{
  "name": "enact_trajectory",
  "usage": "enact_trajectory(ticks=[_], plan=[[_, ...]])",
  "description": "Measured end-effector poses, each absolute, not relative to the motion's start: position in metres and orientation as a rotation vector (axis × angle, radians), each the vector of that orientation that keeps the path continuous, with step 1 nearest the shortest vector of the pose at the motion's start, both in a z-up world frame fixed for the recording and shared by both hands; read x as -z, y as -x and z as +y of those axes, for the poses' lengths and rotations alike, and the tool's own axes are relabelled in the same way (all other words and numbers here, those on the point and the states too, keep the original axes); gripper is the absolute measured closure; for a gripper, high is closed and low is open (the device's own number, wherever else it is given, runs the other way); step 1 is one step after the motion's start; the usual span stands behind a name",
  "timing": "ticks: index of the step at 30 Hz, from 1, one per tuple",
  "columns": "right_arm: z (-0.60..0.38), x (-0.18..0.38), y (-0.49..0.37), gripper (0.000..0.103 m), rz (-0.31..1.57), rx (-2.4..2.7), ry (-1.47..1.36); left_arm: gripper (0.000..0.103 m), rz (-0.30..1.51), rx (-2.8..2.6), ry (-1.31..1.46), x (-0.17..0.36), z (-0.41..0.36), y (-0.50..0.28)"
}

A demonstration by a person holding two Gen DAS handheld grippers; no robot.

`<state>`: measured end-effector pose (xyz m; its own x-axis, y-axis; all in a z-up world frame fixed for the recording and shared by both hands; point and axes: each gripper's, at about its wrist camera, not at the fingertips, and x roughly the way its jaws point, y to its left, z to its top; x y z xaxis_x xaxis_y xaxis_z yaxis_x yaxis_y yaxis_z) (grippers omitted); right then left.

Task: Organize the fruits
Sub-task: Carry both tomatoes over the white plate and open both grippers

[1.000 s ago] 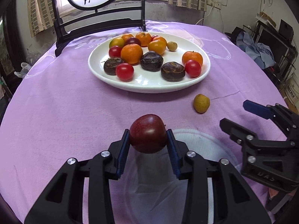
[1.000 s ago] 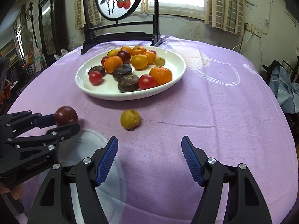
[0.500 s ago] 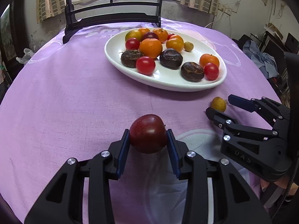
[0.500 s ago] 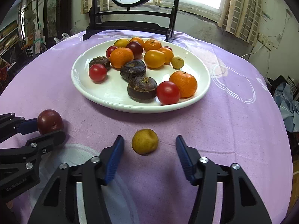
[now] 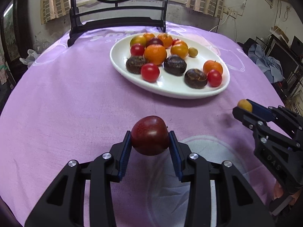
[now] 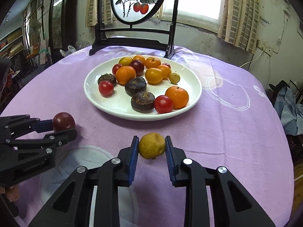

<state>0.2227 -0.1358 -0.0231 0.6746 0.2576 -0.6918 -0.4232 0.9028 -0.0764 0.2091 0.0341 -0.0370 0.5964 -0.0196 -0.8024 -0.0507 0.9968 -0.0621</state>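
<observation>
A dark red plum hangs above the purple cloth, with my left gripper shut on it; the right wrist view shows the same plum at the left. My right gripper is shut on a small yellow fruit, its blue pads pressing both sides, low over the cloth. In the left wrist view that yellow fruit peeps out at the right gripper's tips. Farther back, a white plate holds oranges, red tomatoes, dark brown fruits and small yellow ones.
A dark wooden stand with a round painted screen rises at the table's far edge behind the plate. A pale round print marks the cloth near me. Clothes and clutter lie beyond the table's right edge.
My right gripper moved forward around the yellow fruit on the cloth and shut on it. The left gripper kept the plum and shifted only slightly.
</observation>
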Motion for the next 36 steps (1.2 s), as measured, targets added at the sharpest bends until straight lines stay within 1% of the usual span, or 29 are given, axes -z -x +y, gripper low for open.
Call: enact_trajectory(ticks=[9, 16, 22, 33, 34, 35, 36], plan=[[-0.143, -0.007, -0.213, 0.075, 0.659, -0.416, 0.205, 0.065, 0.859, -0.012, 0.031, -0.005, 0.025, -0.215], [-0.132, -0.029, -0.227, 0.075, 0.607, -0.418, 0.212, 0.065, 0.821, -0.014, 0.004, -0.024, 0.024, -0.238], [-0.118, -0.032, -0.257, 0.075, 0.602, -0.409, 0.198, 0.065, 0.823, -0.049, 0.007, -0.023, 0.03, -0.276], [-0.093, -0.005, -0.311, 0.075, 0.673, -0.408, 0.2, 0.065, 0.871, -0.075, 0.042, -0.001, 0.04, -0.329], [-0.093, -0.003, -0.314, 0.073, 0.678, -0.408, 0.196, 0.064, 0.88, -0.081, 0.051, 0.001, 0.041, -0.332], [-0.093, 0.0, -0.317, 0.066, 0.689, -0.401, 0.197, 0.061, 0.887, -0.098, 0.057, 0.003, 0.043, -0.334], [-0.094, 0.002, -0.319, 0.062, 0.692, -0.385, 0.198, 0.048, 0.884, -0.114, 0.061, 0.003, 0.045, -0.334]])
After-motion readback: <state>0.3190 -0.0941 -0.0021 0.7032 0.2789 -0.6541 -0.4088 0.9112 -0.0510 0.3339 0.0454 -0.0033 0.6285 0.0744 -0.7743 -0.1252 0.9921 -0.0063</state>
